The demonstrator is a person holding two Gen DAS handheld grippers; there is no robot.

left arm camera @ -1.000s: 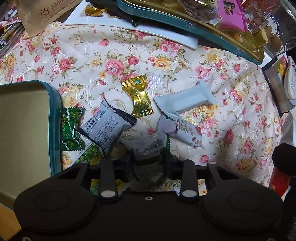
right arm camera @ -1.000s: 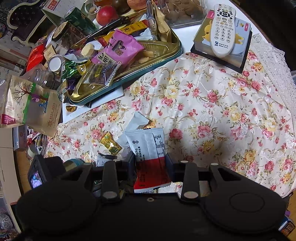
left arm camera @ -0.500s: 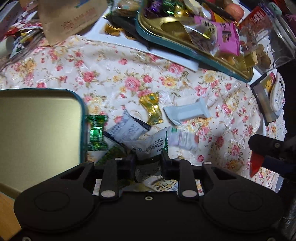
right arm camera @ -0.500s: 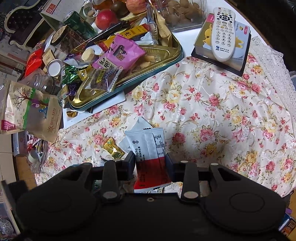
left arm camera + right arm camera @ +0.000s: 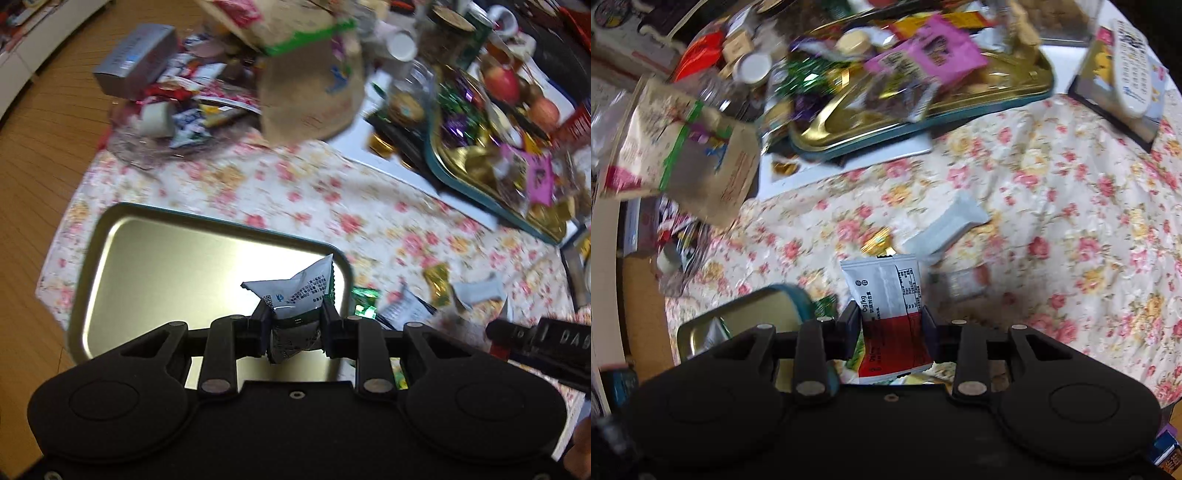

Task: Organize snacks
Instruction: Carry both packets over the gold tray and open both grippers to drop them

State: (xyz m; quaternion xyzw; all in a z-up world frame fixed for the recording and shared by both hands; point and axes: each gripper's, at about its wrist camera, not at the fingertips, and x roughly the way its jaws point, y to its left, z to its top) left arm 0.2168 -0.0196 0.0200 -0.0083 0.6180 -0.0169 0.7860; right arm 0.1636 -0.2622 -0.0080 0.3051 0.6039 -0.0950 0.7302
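Empty tin (image 5: 155, 266): teal-rimmed, pale gold inside, set at the left on the floral bench (image 5: 332, 206); now brought beneath the left gripper (image 5: 294, 320), which a second ago was over the loose snacks. Grey-white packet (image 5: 295, 295): crumpled, printed, green-edged, lifted clear and clamped between the fingers above the tin's right end; a drop is judged next. Right gripper (image 5: 892, 325): red-and-white sachet (image 5: 890, 314) held clamped as before, carried toward the tin.

Each camera sits just behind its own gripper and looks steeply down, close up. Both see the flowery tablecloth (image 5: 332, 192) (image 5: 1052, 192) and the shiny metal tin (image 5: 155, 266) (image 5: 753, 314).
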